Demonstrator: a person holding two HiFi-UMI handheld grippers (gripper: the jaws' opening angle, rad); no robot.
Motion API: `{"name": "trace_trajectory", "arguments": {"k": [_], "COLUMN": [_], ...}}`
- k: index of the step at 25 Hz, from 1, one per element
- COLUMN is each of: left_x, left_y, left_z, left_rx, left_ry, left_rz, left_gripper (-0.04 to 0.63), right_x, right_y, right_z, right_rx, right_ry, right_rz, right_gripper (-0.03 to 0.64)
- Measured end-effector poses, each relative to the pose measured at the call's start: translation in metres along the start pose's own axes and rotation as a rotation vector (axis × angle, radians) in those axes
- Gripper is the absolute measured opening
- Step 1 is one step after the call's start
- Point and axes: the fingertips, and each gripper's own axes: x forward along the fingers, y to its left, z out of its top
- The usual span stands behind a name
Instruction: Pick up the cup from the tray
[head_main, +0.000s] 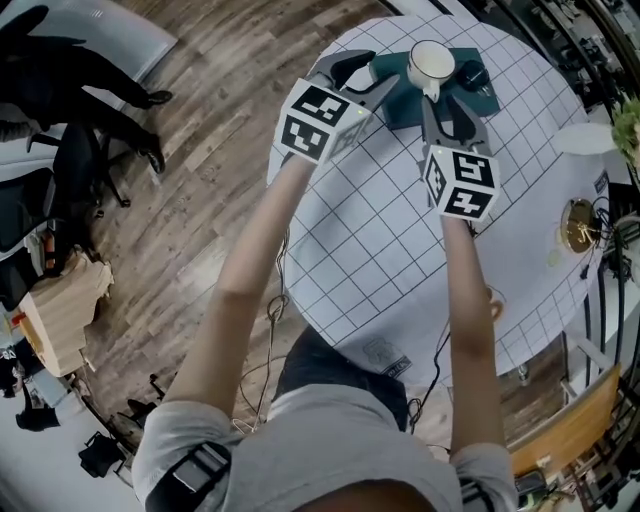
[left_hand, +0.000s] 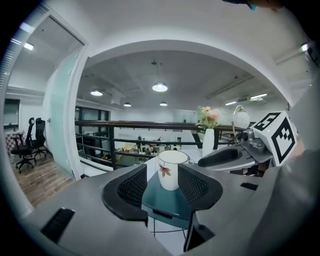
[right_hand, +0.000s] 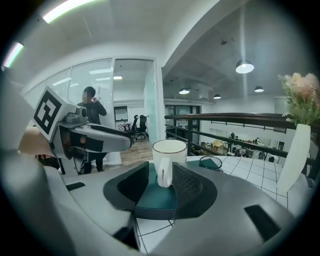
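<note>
- Left gripper (head_main: 365, 75) & right gripper (head_main: 450, 112) both open, empty; cup (head_main: 431, 62) on tray (head_main: 400, 108), surface (head_main: 400, 230) far edge.
- Centre 1 gripper round cup wall, squeeze gently, lift straight.

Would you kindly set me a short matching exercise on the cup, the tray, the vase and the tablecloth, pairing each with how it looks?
Things:
1. cup
2. tray
3. vase
4. tablecloth

Looks:
A. teal
B. white with dark grid lines
C. white with a leaf printed on its side
D. white, holding pink flowers

Pairs: 1-C; 2-A; 3-D; 4-B
</note>
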Motion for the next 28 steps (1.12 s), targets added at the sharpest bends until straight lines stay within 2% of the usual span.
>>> {"name": "trace_trajectory", "arguments": {"k": [3,10,16,19,23,28], "left_x": [0.010,0.028,0.037,0.042,0.050,0.058], "left_y": [0.005,0.011,0.009,0.005,-0.005,-0.017], "left_z": [-0.006,-0.018,-0.021,-0.022,-0.021,-0.008], "left_rx": [-0.011,0.027,0.061,0.055,0.083,0.087], "left_ry": [0.016,0.048,0.052,0.047,0.038,-0.036], "left_rz": [-0.013,-0.034,-0.068,-0.101,-0.190,-0.291], "left_gripper": [0.212,0.267,0.295,0.316,0.328,0.331], "right_x": [0.011,0.029,0.032,0.031,0.027,0.025], "right_y": [-0.001,-0.005,-0.008,-0.008,-0.010,-0.010], "right_z": [-0.003,-0.011,-0.015,-0.015,-0.016,-0.017], "right_rx": [-0.010,-0.029,-0.013,-0.012,-0.030,-0.057], "right_ry": [0.013,0.033,0.025,0.015,0.006,-0.005], "right_rz": [-0.004,-0.047,-0.053,-0.021,0.058,0.140], "right_gripper": [0.112,0.112,0.066,0.061,0.061,0.061]}}
